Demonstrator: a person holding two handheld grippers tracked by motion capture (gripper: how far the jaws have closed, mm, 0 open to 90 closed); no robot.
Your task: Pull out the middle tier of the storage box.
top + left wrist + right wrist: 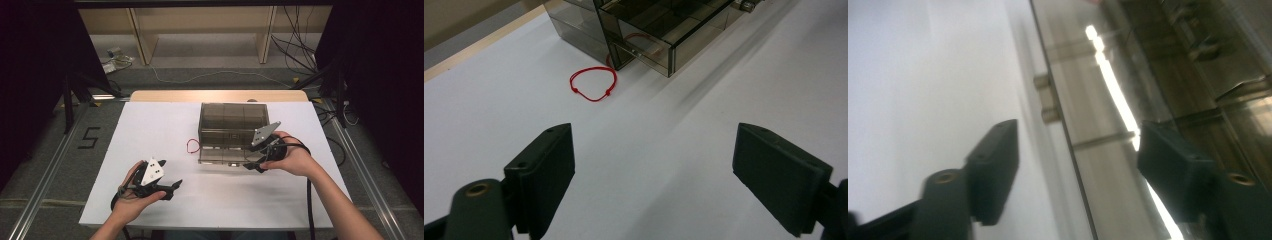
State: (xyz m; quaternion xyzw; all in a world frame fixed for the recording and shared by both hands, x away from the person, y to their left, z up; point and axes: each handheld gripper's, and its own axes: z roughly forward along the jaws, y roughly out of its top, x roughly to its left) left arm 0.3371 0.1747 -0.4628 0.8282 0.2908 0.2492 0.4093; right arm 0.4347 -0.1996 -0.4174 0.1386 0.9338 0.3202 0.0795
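Observation:
A smoky see-through drawer box [232, 120] stands at the middle of the white tabletop [150, 125], its lowest drawer [220, 159] pulled out a little. A red string bracelet [192, 146] lies on the table beside the box's left front corner. My right gripper [252, 164] is at the drawer's front right. In the right gripper view its jaws [1080, 170] stand apart, straddling the drawer's front panel [1108, 125] below a small knob [1045, 97], and the pads do not press on it. My left gripper [173, 189] rests open at the near left. It [654, 170] faces the bracelet [594, 82] and the drawer [659, 45].
The table's near edge runs just below both hands. A wooden shelf frame [205, 30] stands on the floor behind the table, with cables [300, 55] to the right. Metal rails [45, 170] flank the table, and a "5" mark [89, 137] sits on the floor at left.

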